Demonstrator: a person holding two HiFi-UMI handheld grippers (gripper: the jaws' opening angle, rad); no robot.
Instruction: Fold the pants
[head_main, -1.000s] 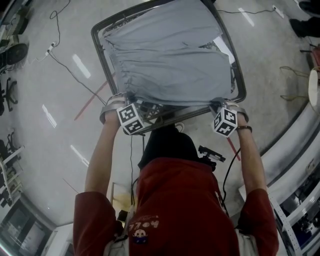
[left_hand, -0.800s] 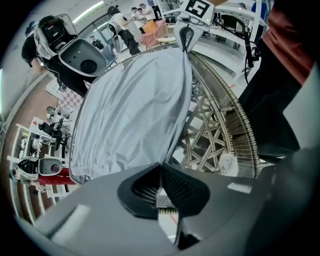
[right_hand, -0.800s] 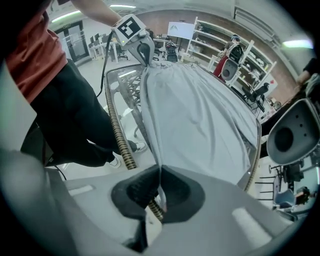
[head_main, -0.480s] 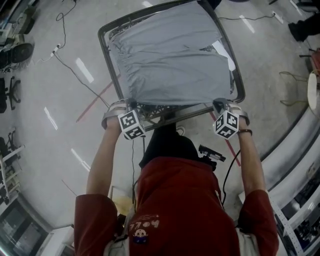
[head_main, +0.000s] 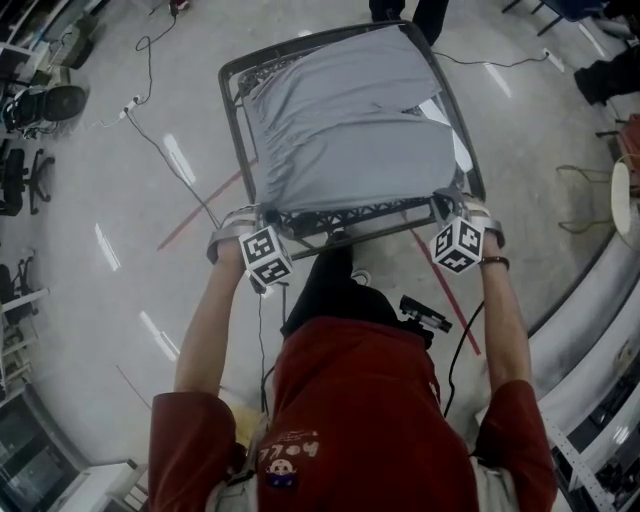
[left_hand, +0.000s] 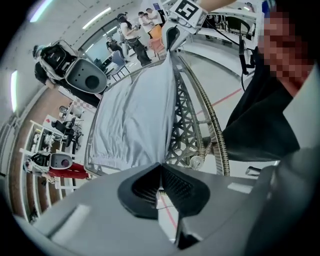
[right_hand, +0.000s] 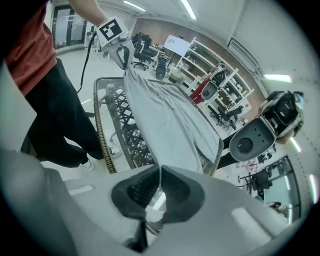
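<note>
Grey pants (head_main: 350, 130) lie spread over a metal-framed table (head_main: 232, 110). My left gripper (head_main: 262, 215) is shut on their near left corner and my right gripper (head_main: 452, 208) on their near right corner. The near edge hangs taut between the two, lifted above the table's lattice side (head_main: 360, 215). In the left gripper view the cloth (left_hand: 135, 115) runs from my shut left gripper (left_hand: 161, 172) up to the right gripper (left_hand: 172, 35). From the right gripper (right_hand: 160, 176), the pants (right_hand: 170, 125) stretch toward the left gripper (right_hand: 122, 52).
A white sheet (head_main: 455, 130) shows under the pants at the table's right side. Cables (head_main: 150, 150) and a red floor line (head_main: 195, 210) lie left of the table. Someone's legs (head_main: 400, 10) stand at the far end. Office chairs (head_main: 15, 180) stand at the far left.
Both grippers have risen with the pants' near edge. That edge now stands straighter and tauter between them, and more of the table's lattice side shows beneath it.
</note>
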